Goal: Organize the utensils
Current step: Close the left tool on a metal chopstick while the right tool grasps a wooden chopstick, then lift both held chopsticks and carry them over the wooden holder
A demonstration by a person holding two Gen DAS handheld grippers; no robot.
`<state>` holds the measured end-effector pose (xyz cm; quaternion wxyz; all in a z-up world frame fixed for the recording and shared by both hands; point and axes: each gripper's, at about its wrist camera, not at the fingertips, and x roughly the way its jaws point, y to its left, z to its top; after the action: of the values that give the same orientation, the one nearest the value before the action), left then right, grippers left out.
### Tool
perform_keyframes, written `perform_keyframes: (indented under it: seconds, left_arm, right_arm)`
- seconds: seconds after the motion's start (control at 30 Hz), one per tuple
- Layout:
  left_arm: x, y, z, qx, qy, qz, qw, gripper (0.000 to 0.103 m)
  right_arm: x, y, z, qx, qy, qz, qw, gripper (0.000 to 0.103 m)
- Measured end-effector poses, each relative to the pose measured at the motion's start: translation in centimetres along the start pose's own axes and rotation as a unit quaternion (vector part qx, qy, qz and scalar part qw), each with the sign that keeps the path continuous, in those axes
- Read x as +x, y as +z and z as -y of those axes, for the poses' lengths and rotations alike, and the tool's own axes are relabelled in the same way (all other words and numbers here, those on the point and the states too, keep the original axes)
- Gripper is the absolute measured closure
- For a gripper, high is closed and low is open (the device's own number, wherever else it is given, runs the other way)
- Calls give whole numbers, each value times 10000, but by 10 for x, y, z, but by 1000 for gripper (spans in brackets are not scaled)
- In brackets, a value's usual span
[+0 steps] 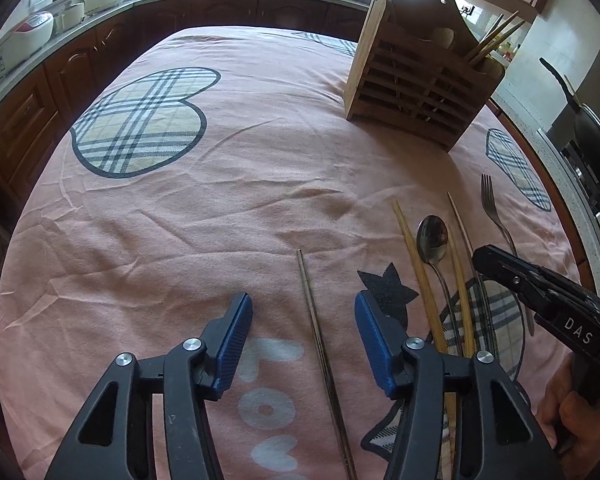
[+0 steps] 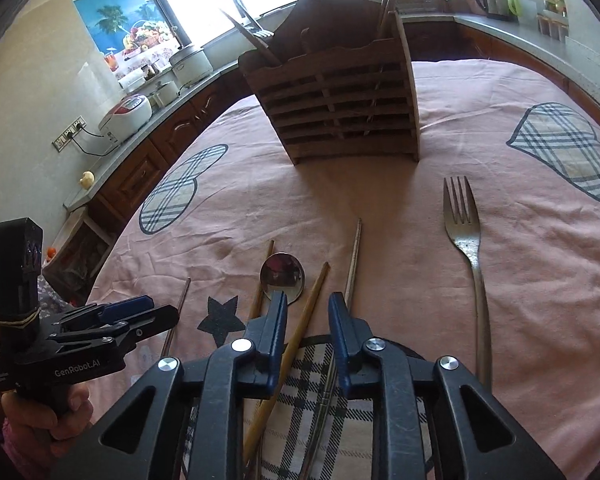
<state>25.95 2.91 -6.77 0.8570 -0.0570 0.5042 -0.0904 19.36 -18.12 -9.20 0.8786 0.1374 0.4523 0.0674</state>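
The right gripper (image 2: pixel 304 308), low in the middle of its own view, has its jaws drawn in to a narrow gap astride a wooden chopstick (image 2: pixel 296 332); a sliver of daylight shows on either side of the stick, so the pads do not appear to press on it yet. The risk here is crowding: the spoon (image 2: pixel 282 278) lies touching the left pad's tip and a metal chopstick (image 2: pixel 352 276) runs just beside the right pad, so a closing pinch could drag a neighbour along, or roll the thin stick out sideways on the soft pink cloth (image 2: pixel 520 260). The left gripper (image 1: pixel 304 316), at the bottom of its view, stands about half open over a second metal chopstick (image 1: pixel 320 344) that lies between the pads without touching either; being thin and slick, it could slip or pivot if caught off-centre. Both tools point steeply down at the table, close together, the person's hands (image 2: pixel 48 420) gripping their handles, and in that closeness the two could knock each other. The fork (image 2: pixel 464 240) lies apart toward the right. The wooden caddy (image 2: pixel 340 96), already holding several sticks, stands upper centre, beyond the utensils.
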Motion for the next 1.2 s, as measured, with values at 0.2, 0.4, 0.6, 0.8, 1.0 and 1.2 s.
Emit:
perform_keyframes:
  seconds: [0.2, 0.4, 0.6, 0.8, 1.0, 1.2]
  left_arm:
    - [15, 8, 8, 326, 152, -173, 9992, 56]
    - [22, 10, 23, 729, 455, -127, 9962, 67]
    - [26, 13, 29, 795, 350, -117, 9961, 97]
    - [17, 16, 11, 410, -170, -193, 9988, 99]
    - [-15, 16, 1, 252, -532, 10, 9983, 100]
    - [-56, 12, -4, 195, -715, 328, 9967, 100]
  right_arm:
    - [25, 5, -1, -175, -174, -414, 9988, 87]
    - [28, 12, -2, -400, -282, -552, 9973, 94]
    - [37, 19, -13, -743, -511, -614, 9940, 93]
    - [28, 18, -9, -573, -320, -537, 9964, 96]
    - [-3, 24, -12, -345, 30, -194, 9992, 97]
    - [-38, 28, -19, -315, 139, 217, 9992, 97]
